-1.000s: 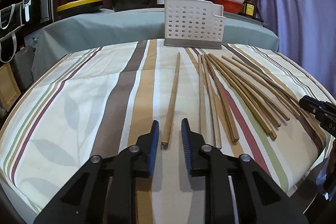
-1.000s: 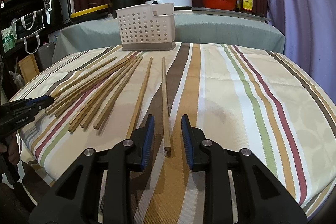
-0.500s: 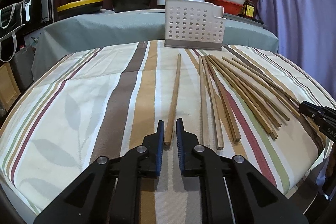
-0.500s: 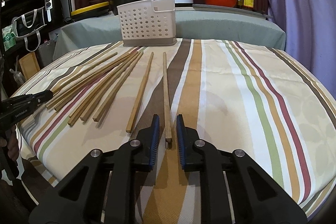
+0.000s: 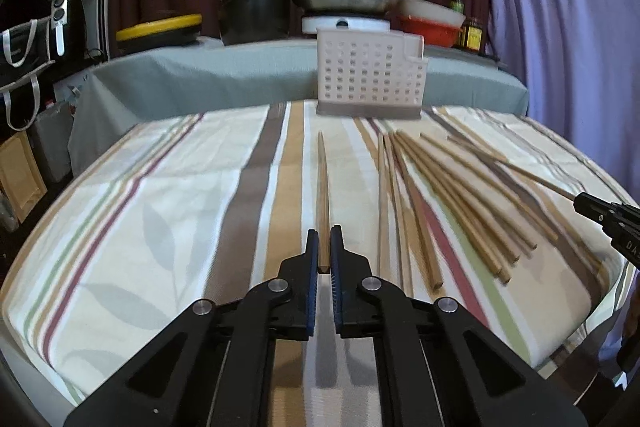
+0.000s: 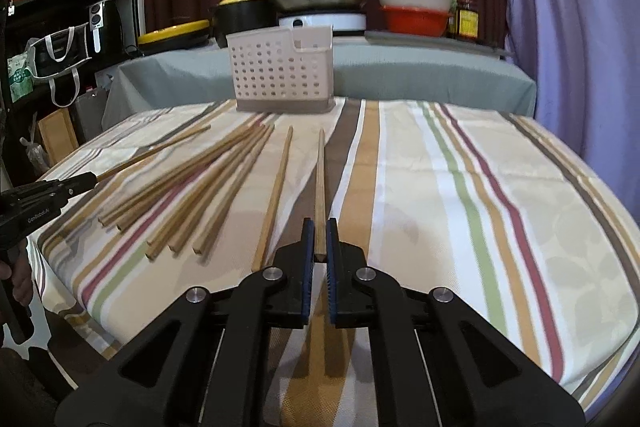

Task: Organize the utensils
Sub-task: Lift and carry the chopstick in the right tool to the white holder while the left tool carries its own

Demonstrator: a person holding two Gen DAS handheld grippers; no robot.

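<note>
My left gripper (image 5: pixel 324 247) and right gripper (image 6: pixel 315 239) each clamp the near end of a chopstick (image 5: pixel 322 187) (image 6: pixel 319 179), both shafts running straight ahead toward the perforated holder (image 6: pixel 280 71) at the table's (image 6: pixel 500 187) far edge.

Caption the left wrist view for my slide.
Left gripper shut on a wooden chopstick, white perforated holder beyond.

Wooden chopsticks (image 5: pixel 448 199) fanned loosely on the striped tabletop (image 5: pixel 160 211), thin ends toward a white perforated utensil holder (image 5: pixel 370 75) upright at the far edge. One chopstick (image 5: pixel 323 195) pinched at its near end, lifted; another chopstick (image 6: pixel 320 187) likewise clamped, tip raised.
</note>
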